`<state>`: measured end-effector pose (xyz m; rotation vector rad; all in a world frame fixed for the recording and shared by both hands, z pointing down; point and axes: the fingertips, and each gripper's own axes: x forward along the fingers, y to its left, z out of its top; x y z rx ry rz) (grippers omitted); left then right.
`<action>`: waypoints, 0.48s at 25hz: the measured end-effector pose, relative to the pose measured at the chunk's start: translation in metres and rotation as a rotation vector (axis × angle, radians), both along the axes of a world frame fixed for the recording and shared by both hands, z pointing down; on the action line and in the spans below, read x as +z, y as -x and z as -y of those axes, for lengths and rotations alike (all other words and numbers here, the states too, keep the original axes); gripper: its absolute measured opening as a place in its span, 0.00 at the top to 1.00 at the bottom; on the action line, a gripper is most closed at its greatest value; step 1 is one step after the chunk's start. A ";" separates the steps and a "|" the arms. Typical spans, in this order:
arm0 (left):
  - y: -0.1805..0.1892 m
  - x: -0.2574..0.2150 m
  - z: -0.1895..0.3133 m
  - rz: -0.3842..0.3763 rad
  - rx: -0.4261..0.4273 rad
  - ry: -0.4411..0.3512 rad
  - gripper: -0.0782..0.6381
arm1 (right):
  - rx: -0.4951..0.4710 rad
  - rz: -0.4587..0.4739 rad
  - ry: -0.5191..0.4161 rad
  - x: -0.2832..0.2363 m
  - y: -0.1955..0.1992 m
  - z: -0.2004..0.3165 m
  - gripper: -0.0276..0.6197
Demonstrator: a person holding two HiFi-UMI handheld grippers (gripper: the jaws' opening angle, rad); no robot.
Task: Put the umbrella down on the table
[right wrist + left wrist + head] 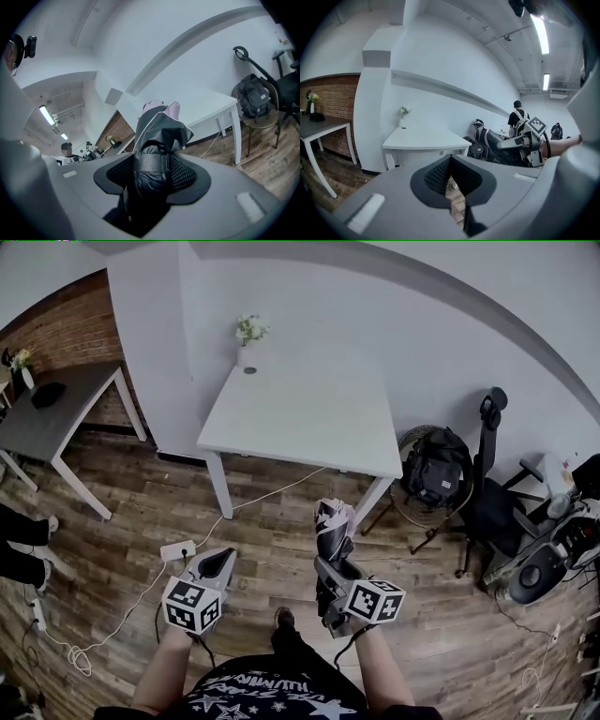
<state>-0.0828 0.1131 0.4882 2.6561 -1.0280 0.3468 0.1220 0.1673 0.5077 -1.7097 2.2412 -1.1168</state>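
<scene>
A folded umbrella, dark grey with a pale lilac tip and a strap round it, sticks forward out of my right gripper, whose jaws are shut on it. In the right gripper view the umbrella fills the space between the pads. My left gripper is held over the wooden floor with its jaws shut and nothing between them. The white table stands ahead of both grippers, a short way off; it also shows in the left gripper view and behind the umbrella.
A small vase of flowers and a dark round thing stand at the white table's far edge. A grey table is at the left. A chair with a backpack and an office chair stand at the right. A power strip and cable lie on the floor.
</scene>
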 end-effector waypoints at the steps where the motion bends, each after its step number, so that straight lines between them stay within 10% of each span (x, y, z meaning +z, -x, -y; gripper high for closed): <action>1: -0.003 0.000 0.007 0.002 -0.007 0.001 0.89 | -0.003 0.003 -0.002 -0.001 -0.005 0.009 0.58; 12: -0.066 -0.010 0.080 0.019 -0.045 -0.017 0.89 | -0.050 0.018 -0.013 -0.004 -0.067 0.087 0.58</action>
